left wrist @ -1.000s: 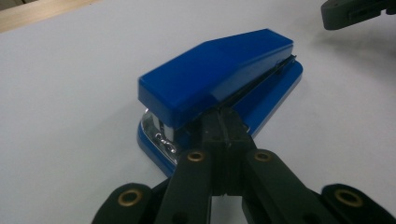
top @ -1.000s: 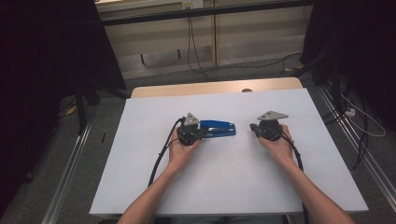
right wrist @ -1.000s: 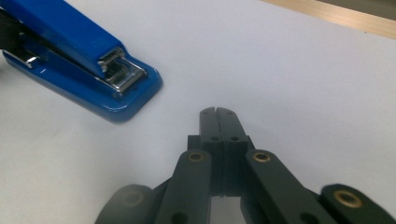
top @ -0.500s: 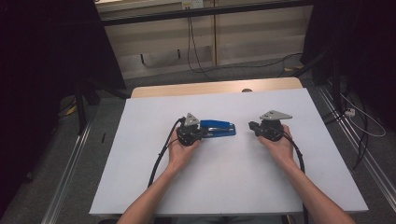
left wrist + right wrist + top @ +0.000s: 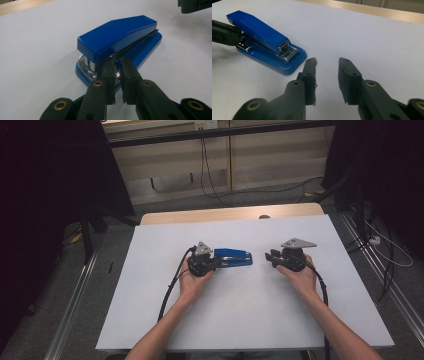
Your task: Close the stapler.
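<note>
A blue stapler (image 5: 234, 257) with a chrome inner part lies flat near the middle of the white table (image 5: 240, 320). My left gripper (image 5: 216, 262) points at the stapler's left end. Its jaws have just been opening and stand a narrow slit apart at the stapler (image 5: 117, 37), the gripper (image 5: 118, 63) holding nothing between them. My right gripper (image 5: 270, 257) sits a short way right of the stapler (image 5: 262, 32), pointing at it. This gripper (image 5: 326, 62) has also just been opening and now stands open and empty over bare table.
A wooden strip (image 5: 230, 214) runs along the table's far edge. Cables (image 5: 167, 290) trail from both grippers toward the person. Dark stands and floor cables (image 5: 385, 250) flank the table on the floor.
The right gripper's jaws look slightly wider apart than before. Both hands and the stapler have kept their places.
</note>
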`<state>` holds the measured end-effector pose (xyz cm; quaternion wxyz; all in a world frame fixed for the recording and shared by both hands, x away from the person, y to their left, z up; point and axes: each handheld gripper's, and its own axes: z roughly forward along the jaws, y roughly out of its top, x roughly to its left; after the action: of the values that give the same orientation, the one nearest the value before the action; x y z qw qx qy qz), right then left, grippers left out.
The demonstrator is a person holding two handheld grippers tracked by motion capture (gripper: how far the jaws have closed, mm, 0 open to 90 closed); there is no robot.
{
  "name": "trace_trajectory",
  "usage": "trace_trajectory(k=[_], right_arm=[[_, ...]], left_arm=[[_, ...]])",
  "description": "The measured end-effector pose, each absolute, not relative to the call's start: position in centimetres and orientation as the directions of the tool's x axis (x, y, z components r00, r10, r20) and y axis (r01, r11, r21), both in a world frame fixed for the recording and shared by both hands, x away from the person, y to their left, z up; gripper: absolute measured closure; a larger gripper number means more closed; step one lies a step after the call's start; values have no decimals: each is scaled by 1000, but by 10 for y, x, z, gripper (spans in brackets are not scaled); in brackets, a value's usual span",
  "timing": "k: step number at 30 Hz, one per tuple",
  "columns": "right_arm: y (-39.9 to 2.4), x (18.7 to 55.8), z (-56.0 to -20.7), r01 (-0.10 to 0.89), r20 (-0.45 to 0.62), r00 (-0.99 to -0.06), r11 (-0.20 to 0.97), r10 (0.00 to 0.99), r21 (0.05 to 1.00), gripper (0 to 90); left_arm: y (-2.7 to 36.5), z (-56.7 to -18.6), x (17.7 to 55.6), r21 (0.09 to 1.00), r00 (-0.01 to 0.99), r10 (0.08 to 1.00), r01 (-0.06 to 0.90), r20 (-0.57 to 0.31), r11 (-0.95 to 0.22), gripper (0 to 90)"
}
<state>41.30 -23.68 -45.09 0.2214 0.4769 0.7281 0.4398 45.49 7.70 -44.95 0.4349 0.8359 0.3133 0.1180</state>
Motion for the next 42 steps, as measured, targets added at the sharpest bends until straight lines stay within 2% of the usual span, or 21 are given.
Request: trace_trajectory(k=[6,8,10,14,17,19,24,29,33,42], right_arm=[[-237,412,-447,479,99,-449,145,888,866,541],[-236,412,-446,476,102,-450,142,887,868,542],[-235,411,-445,473,113,-454,132,884,871,499],[-231,409,-443,468,109,-451,131,886,874,332],[-230,408,-441,465,108,-436,121,894,877,205],[-227,407,-439,457,89,-439,137,894,879,178],[-224,404,-437,454,100,-456,134,884,881,104],[-223,399,-435,455,108,-460,130,881,881,82],[-225,391,-432,428,97,-456,123,885,895,56],[-233,377,-425,393,88,-425,96,901,914,47]], left_arm=[[75,-448,453,801,774,629,420,-71,-427,716],[74,-448,451,801,772,629,433,-93,-414,676],[74,-447,448,801,772,628,437,-99,-410,640],[76,-443,444,806,762,643,424,-72,-413,494],[78,-442,441,806,738,669,447,-87,-388,389],[80,-440,440,799,732,679,443,-60,-407,267],[87,-435,438,806,724,682,461,-100,-371,111],[96,-431,435,821,726,684,432,-72,-373,43],[105,-426,428,841,711,702,401,-36,-363,42],[125,-416,414,868,690,719,404,-82,-288,43]])
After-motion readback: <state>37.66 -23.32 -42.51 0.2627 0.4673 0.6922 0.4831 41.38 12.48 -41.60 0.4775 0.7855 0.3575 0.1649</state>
